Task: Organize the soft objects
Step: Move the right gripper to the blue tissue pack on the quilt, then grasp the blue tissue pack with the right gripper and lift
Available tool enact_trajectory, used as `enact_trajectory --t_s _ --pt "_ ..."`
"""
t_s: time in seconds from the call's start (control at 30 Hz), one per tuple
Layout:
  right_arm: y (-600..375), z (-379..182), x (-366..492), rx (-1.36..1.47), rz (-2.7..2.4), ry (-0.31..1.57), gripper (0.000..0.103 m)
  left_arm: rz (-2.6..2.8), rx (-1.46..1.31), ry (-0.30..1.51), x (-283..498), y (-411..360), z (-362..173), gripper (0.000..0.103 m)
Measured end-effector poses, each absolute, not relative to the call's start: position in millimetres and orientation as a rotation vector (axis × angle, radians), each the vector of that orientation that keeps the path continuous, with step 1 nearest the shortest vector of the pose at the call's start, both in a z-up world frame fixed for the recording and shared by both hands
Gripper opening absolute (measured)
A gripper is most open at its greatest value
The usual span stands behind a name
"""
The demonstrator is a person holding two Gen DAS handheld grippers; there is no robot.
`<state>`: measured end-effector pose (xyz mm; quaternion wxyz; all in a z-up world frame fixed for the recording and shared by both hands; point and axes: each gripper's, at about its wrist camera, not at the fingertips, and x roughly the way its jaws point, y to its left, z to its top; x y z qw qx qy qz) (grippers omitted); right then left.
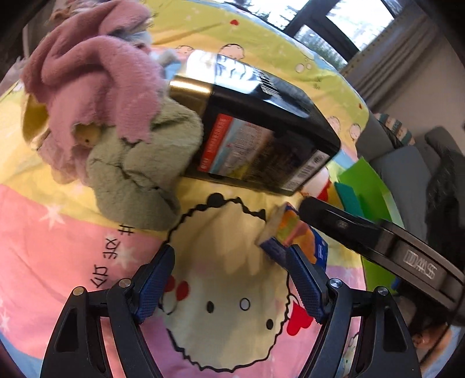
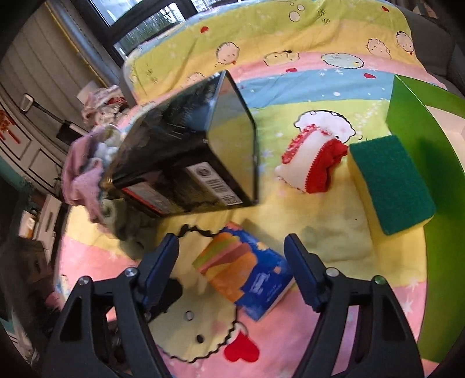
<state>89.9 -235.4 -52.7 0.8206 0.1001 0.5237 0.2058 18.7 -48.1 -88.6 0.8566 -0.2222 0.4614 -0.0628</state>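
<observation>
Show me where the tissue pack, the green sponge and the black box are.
tissue pack (image 2: 247,270): right wrist view, its printed top face.
green sponge (image 2: 392,183): right wrist view, its green scrub side.
black box (image 2: 186,151): right wrist view, its dark long side.

Bright window (image 1: 343,23) daylight; fisheye warp, dark corners, slight blur.

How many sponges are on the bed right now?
1: a yellow sponge with a green scrub top, lying at the right by the green tray's rim. Others may be hidden behind the black box.
</observation>
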Motion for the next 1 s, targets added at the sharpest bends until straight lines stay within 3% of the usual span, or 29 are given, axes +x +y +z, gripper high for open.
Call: enact_trajectory --t_s 0.17,0.7,1.0 --pt "-232.3 -68.9 95.8 0.219 0.441 1.205 0.067 -0.135 -0.416 0.983 18.8 -56.7 -87.0 0.079" --pt "-235.8 -69.8 70.7 0.373 0.559 1.260 0.067 -0.181 -0.325 0.976 6.8 -66.8 -77.6 0.079" --pt "-226.5 -79.6 74.3 0.350 0.562 1.279 0.067 -0.197 -0.359 0.972 12.4 -67.7 -86.7 0.069"
